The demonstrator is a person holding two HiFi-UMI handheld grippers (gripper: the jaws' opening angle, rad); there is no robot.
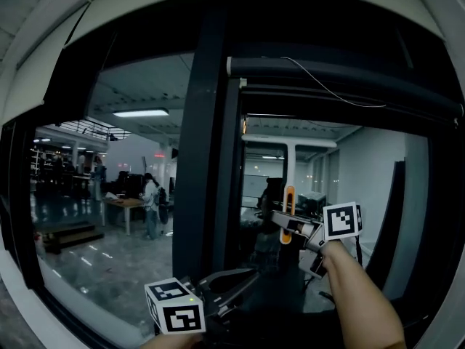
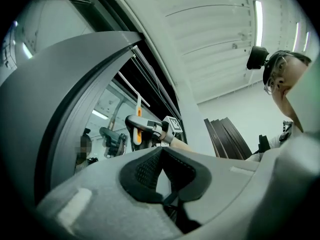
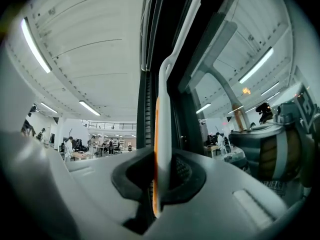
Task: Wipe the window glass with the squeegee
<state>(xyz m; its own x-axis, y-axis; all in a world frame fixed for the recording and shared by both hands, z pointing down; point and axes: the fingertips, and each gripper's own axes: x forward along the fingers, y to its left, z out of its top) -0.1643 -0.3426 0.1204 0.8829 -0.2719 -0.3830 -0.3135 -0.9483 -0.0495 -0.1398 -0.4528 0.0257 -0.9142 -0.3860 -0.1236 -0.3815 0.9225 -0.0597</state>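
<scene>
The right tongs (image 3: 159,178) are clamped on the squeegee (image 3: 162,109), pads pressed to either side of its white-and-orange handle near the lower end; the handle stands up out of them towards the top of the window. The left tongs (image 2: 161,154) are together at the tips with nothing between them, low and well apart from the tool. In the head view the squeegee is raised in front of the right-hand pane of glass (image 1: 312,166), just right of the dark post (image 1: 207,144). No view shows the rubber edge clearly, so I cannot tell whether it touches the pane.

My reading is that the stroke is about to be set, not yet drawn. To do it well, lay the whole edge flat on the glass near the top; a corner-first touch would likely leave streaks. Lean the handle a little off the pane so the rubber trails; press evenly and pull in one straight pass. Start close beside the post without riding onto it, since that would lift the edge. The hold is low on a long handle, so the head may twist under pressure; a firm clamp and a square wrist should check that. The left tongs are best held below the path.
</scene>
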